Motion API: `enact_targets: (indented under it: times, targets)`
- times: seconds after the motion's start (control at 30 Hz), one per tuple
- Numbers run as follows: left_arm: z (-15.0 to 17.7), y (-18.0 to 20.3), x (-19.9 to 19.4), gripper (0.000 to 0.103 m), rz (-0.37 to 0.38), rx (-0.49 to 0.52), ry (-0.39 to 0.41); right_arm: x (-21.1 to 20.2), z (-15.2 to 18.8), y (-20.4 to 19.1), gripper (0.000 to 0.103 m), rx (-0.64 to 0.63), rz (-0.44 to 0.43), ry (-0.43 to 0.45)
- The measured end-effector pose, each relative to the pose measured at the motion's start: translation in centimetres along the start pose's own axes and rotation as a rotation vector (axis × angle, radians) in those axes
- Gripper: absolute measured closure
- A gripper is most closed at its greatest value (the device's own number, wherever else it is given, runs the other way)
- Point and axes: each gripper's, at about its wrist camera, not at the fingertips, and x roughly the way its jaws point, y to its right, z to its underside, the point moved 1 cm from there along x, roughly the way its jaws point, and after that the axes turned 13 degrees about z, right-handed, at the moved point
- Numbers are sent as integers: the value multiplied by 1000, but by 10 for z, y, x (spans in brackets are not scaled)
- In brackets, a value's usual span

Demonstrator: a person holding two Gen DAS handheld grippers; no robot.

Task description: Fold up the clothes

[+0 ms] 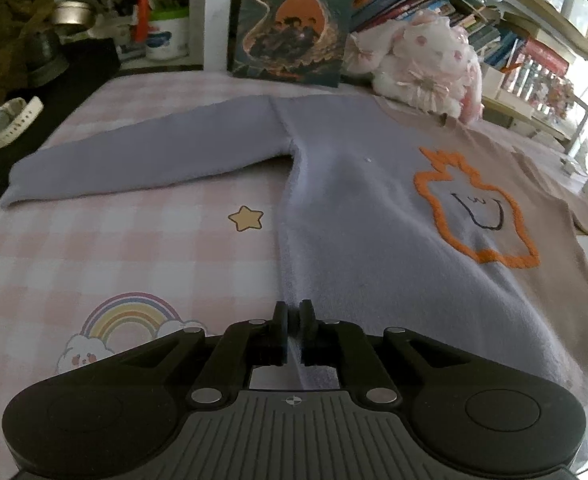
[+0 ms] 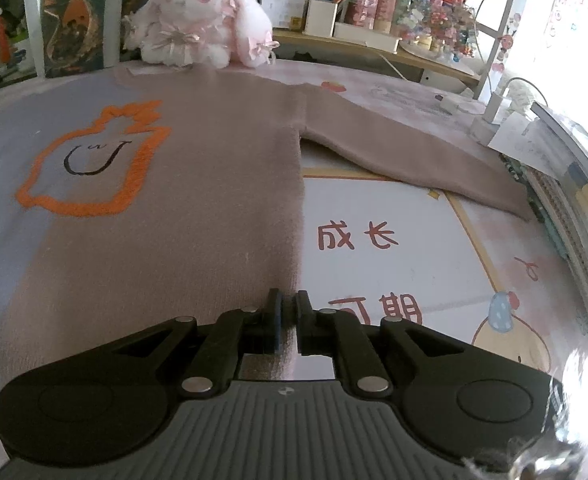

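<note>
the two-tone sweater (image 1: 366,216) lies flat and face up on the pink checked table cover (image 1: 134,248), lilac half on one side, tan half (image 2: 198,184) on the other, both sleeves spread outward. the left gripper (image 1: 294,316) is clenched on the lilac hem corner, fabric pinched between its pads. the right gripper (image 2: 287,308) is clamped on the tan hem edge. a plush bunny (image 2: 202,20) sits just beyond the collar, a book (image 1: 290,20) upright beside it.

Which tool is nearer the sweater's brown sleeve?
Right. The right tool is shut on the sweater at its brown side's hem, the brown sleeve ahead of it. The left tool grips the lilac side, opposite.
</note>
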Motion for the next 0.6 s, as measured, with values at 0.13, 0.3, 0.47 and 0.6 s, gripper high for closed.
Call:
enact_targets:
  times: [0.13, 0.3, 0.47, 0.6]
  targets:
    - [2, 12, -7, 94, -33, -15, 34, 2, -1, 8, 88, 2, -37, -2]
    - [5, 37, -20, 69, -60, -12, 88, 0, 0, 23, 59, 64, -70, -27]
    - [10, 56, -23, 56, -58, -75, 125, -7, 1, 33, 46, 89, -97, -8]
    - [12, 71, -18, 54, -53, -86, 116, -17, 2, 40, 34, 96, -116, 28]
